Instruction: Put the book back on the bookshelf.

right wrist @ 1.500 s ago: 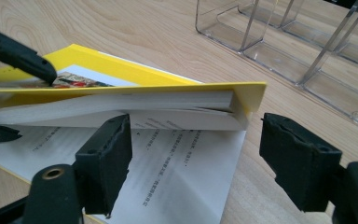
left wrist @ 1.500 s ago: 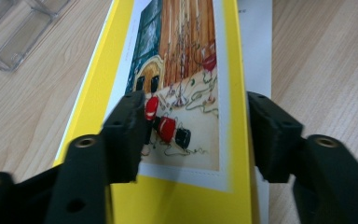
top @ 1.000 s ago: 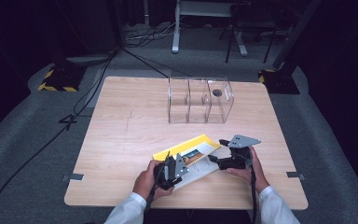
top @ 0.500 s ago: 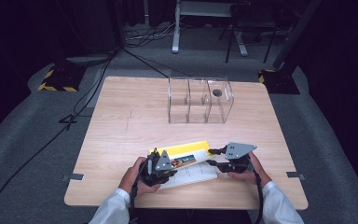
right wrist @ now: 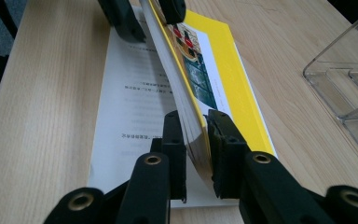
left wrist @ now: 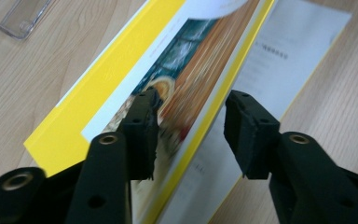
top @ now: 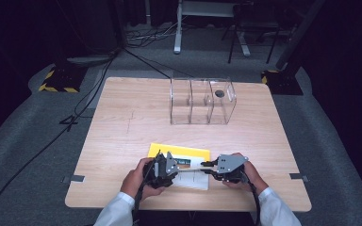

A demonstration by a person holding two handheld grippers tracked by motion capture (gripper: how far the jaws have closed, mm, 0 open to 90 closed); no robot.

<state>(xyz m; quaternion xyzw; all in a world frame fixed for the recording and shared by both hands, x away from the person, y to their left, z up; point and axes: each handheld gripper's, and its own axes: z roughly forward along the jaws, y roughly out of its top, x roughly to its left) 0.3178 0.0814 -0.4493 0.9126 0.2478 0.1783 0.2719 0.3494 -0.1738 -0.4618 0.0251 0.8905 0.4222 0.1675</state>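
Right gripper (right wrist: pixel 196 140) clamped on yellow booklet's (right wrist: pixel 223 60) raised page block near its spine, left gripper (left wrist: pixel 191 135) jaws apart astride it; light, floppy, best pinched spine-side.

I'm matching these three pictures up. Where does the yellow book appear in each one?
High view: yellow book lies near the front table edge, between the two grippers.
Left gripper view: book runs diagonally, open jaws straddling its raised pages.
Right gripper view: book centre, jaws pinching its raised cover and pages.
Shared landmark: clear plastic organizer.
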